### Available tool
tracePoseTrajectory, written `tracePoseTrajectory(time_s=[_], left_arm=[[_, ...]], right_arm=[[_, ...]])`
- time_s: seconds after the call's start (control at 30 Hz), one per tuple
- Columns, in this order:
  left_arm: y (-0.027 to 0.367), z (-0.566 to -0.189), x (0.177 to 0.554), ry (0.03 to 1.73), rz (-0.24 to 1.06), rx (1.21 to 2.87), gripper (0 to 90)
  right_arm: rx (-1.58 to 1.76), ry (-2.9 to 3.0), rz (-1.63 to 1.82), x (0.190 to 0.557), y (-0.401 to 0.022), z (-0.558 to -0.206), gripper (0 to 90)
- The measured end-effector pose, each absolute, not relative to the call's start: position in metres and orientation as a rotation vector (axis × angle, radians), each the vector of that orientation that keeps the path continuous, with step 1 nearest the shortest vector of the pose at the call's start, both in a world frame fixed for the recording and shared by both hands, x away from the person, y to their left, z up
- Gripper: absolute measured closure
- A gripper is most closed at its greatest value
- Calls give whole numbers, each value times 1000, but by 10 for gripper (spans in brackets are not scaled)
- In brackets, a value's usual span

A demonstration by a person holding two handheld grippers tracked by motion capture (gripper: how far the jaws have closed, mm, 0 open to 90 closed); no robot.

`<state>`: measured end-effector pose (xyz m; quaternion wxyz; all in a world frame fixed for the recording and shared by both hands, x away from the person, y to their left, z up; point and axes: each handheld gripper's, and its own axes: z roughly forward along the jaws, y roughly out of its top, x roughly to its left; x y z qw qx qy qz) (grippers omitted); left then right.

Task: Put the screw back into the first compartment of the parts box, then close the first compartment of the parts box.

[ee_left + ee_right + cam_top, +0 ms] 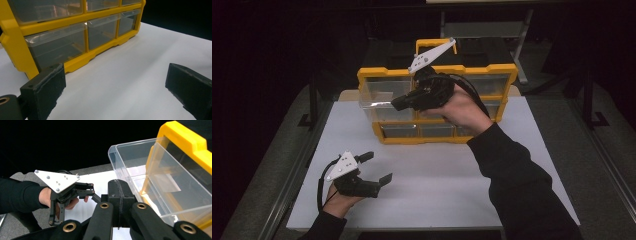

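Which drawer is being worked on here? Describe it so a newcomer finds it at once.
On the white table stands a yellow cabinet of clear drawers. The one meant is the top-left drawer, beside the shut right gripper. Unlike its neighbours, it sticks out of the frame, pulled partly open.

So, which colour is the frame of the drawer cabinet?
Yellow; the frame shows best in the left gripper view.

Drawer cabinet point(437, 105) at table's point(437, 190) rear, one drawer point(382, 95) protruding left

Dark room, grey floor point(257, 165)
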<state>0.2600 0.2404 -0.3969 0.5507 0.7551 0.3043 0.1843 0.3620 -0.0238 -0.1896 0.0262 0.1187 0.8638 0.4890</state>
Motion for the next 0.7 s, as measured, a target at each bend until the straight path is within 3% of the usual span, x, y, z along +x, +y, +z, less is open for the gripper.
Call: tracePoseTrajectory(time_s=[0.7], left_arm=[[241, -397, 260, 721, 436, 1787, 24]], right_arm=[[372, 2661, 1469, 367, -17, -195, 899]])
